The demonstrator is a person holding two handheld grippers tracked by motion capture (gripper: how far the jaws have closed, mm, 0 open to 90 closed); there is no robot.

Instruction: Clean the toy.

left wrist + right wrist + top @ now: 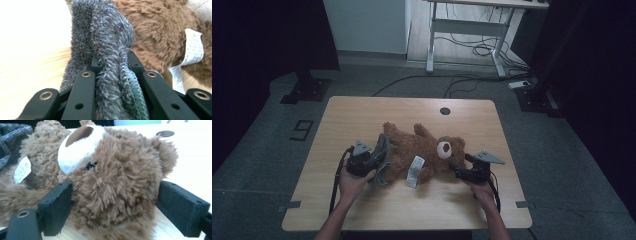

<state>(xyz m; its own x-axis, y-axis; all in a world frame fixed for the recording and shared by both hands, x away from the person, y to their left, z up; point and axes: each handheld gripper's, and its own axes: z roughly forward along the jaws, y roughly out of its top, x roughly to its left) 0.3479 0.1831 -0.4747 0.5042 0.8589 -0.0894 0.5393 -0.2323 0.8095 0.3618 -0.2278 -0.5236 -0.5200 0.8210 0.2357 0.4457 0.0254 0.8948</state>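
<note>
A brown teddy bear [422, 150] lies on its back across the middle of the wooden table [362, 110], head toward the right. My left gripper [374, 161] sits at the bear's left end, shut on a grey fuzzy cloth [382, 160]. In the left gripper view that cloth [107, 37] is bunched between the black jaws of the left gripper [113, 60], with the bear's body [160, 30] behind. My right gripper [457, 170] is at the head. In the right gripper view the bear's head [117, 182] fills the wide gap of the right gripper [115, 207], and fur touches both pads.
A white sewn-in label [415, 171] hangs from the bear's belly toward the front edge. A round cable hole [445, 110] sits near the table's far edge. Beyond the table stand a white desk frame [467, 30] and loose floor cables [472, 80].
</note>
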